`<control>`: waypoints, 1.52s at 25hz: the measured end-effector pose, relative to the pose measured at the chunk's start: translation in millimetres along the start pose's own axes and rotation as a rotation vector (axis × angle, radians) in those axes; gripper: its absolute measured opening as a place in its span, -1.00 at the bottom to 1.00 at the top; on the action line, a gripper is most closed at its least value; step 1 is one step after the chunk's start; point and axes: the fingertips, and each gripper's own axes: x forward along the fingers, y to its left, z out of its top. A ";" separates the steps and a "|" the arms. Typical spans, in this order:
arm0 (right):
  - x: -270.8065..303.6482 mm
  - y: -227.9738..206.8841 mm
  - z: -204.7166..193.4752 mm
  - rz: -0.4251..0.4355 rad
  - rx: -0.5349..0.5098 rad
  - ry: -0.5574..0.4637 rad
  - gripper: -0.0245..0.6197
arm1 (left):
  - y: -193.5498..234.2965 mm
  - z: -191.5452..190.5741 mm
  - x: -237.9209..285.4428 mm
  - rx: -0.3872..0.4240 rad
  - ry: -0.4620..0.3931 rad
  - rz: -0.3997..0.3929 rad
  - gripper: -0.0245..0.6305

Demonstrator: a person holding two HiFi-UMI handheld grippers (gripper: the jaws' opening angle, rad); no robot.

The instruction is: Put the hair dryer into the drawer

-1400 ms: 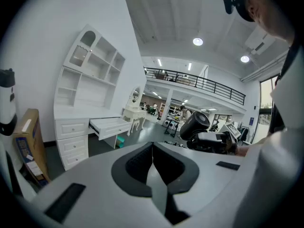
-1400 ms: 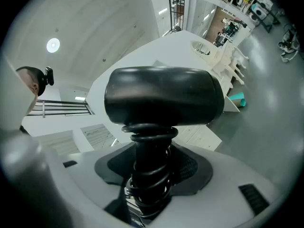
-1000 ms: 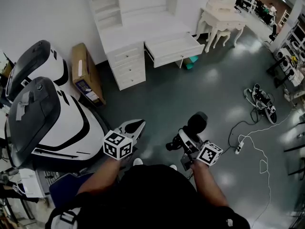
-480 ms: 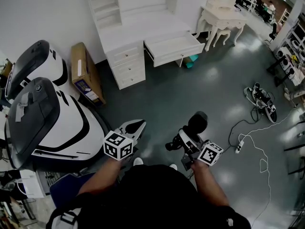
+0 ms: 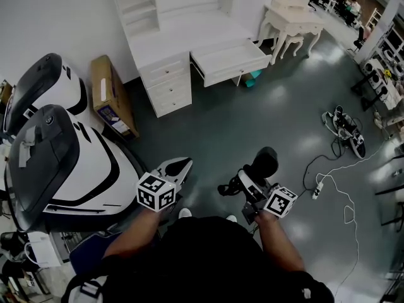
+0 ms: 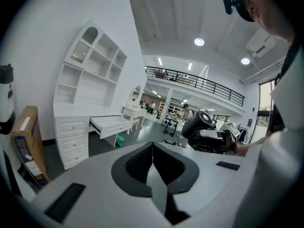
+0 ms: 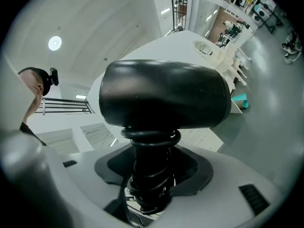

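Note:
A black hair dryer [image 5: 263, 163] with its cord wound round the handle is held above the grey floor, and my right gripper [image 5: 252, 185] is shut on that handle. In the right gripper view the dryer's barrel [image 7: 164, 95] fills the middle, with the coiled handle between the jaws of the right gripper [image 7: 151, 177]. My left gripper [image 5: 181, 166] is beside it on the left, shut with nothing in it [image 6: 153, 148]. The white desk's drawer [image 5: 230, 62] stands pulled open far ahead, and the drawer [image 6: 112, 124] also shows in the left gripper view.
A white desk with shelves [image 5: 169, 40] stands against the wall. A cardboard box [image 5: 111, 97] leans by it, and large white-and-black machines [image 5: 60, 163] fill the left. A dressing table [image 5: 295, 23] is at the far right. Cables and a power strip [image 5: 317, 192] lie on the floor at right.
Both grippers keep the same pose and grip. The view has shifted slightly, and the desk sits a little higher in the frame.

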 end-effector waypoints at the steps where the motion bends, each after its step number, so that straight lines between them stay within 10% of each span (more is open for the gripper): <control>1: 2.7 1.3 -0.3 -0.001 0.000 -0.004 -0.18 | 3.9 0.8 -0.9 0.000 -0.001 -0.002 -0.89; 38: 91.5 4.7 14.5 0.000 0.011 -0.106 -0.18 | 104.7 11.0 -3.2 -0.017 0.019 -0.033 -0.89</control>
